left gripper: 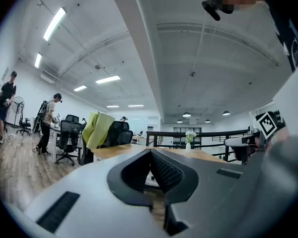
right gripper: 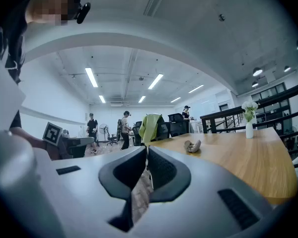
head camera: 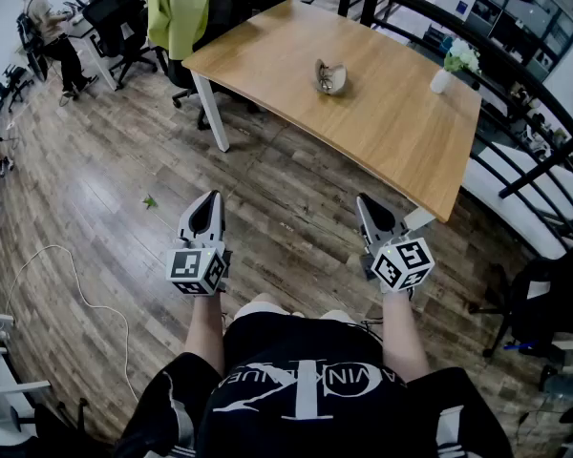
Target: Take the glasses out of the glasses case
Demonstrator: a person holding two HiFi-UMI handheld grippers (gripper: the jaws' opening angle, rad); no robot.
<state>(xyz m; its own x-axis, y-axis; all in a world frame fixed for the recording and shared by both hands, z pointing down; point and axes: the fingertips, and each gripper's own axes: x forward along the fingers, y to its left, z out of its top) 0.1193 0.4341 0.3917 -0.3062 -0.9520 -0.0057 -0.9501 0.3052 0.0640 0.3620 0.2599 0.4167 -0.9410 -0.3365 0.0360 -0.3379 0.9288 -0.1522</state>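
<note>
Head view: a wooden surface (head camera: pixel 392 113) stands on a plank floor (head camera: pixel 105 218). The case (head camera: pixel 330 76) lies near the middle of the surface, opened like a shell; whether the glasses are in it is too small to tell. A white vase (head camera: pixel 442 78) with flowers stands at the surface's far right edge, well apart from the case. A chair with a yellow-green cloth (head camera: pixel 177 8) over its back is drawn up at the surface's far left corner. The left gripper (head camera: pixel 208 206) and the right gripper (head camera: pixel 367 206) are both held over the floor on the near side of the surface, short of its edge and well apart from the case.

Left gripper view: the left gripper (left gripper: pixel 150 151) is clenched, its jaws meeting at the tips with nothing between them. Beyond it the surface (left gripper: pixel 114 151) shows edge-on, with the cloth (left gripper: pixel 97 128) at its left end and the vase (left gripper: pixel 188 142) toward its right.

Right gripper view: the right gripper (right gripper: pixel 146 148) is clenched too, jaws together and empty. The case (right gripper: pixel 192 146) lies on the surface (right gripper: pixel 248 162), to the right of the jaw tips and untouched. The vase (right gripper: pixel 249 125) stands at the surface's far right side, and the cloth (right gripper: pixel 149 127) hangs at its far left end.
</note>
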